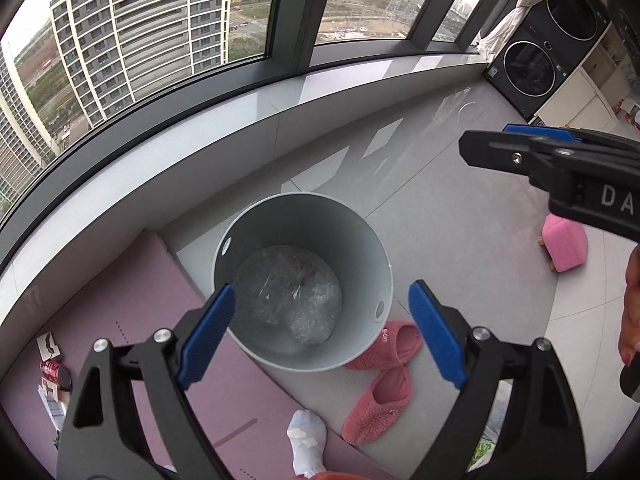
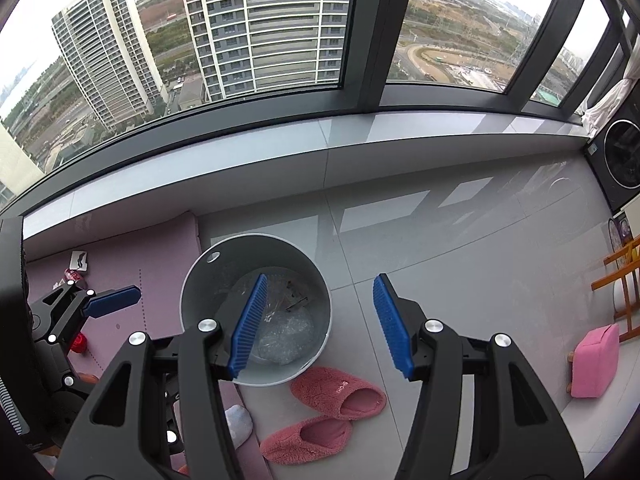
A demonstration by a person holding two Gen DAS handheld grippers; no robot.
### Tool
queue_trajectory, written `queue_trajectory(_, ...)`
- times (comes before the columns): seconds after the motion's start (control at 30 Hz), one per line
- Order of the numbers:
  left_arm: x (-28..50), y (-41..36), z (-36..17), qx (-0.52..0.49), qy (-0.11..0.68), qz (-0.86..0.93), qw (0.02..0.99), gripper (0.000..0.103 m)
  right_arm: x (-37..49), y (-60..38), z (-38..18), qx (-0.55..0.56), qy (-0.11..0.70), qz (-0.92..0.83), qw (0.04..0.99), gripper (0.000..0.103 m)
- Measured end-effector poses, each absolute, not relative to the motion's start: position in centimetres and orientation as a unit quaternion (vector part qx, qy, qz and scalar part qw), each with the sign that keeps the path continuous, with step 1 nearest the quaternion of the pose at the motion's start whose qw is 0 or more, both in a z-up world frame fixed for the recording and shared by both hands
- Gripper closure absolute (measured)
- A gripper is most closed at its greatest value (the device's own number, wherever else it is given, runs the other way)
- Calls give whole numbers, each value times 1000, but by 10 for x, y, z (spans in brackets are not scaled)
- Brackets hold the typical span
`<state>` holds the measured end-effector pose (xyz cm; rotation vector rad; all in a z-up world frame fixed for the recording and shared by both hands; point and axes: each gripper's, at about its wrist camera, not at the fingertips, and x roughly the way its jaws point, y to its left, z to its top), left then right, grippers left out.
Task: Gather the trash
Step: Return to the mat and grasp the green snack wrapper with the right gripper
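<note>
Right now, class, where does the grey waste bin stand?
In both wrist views the grey waste bin stands on the tiled floor just below the window ledge, between the pink mat and the pink slippers.

The bin [image 1: 360, 240] is pale grey inside and out, with clear, glinting crumpled plastic [image 1: 296, 300] at its bottom. Each claw, left [image 1: 320, 336] and right [image 2: 320, 328], is black with ridged blue pads and silver screw heads. Two fuzzy slippers [image 2: 332, 412] are coral pink, the small stool [image 2: 592, 364] a brighter pink. The mat [image 1: 132, 300] is dusty mauve with a dotted line, the floor [image 2: 460, 260] glossy light grey tile. The sock [image 1: 306, 440] is white, the can [image 1: 54, 372] red, the washing machine [image 1: 536, 64] black
</note>
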<state>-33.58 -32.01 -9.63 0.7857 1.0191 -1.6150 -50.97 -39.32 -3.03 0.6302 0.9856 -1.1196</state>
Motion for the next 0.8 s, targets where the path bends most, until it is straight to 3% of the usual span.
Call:
queue_trajectory(0.4, -149, -196, -87, 260, 504, -491, 661, 15, -310, -334, -32, 205, 479, -318, 792, 45)
queue_trajectory(0.8, 47, -7, -100, 171, 554, -311, 754, 15, -74, -179, -46, 117, 503, -151, 843, 45)
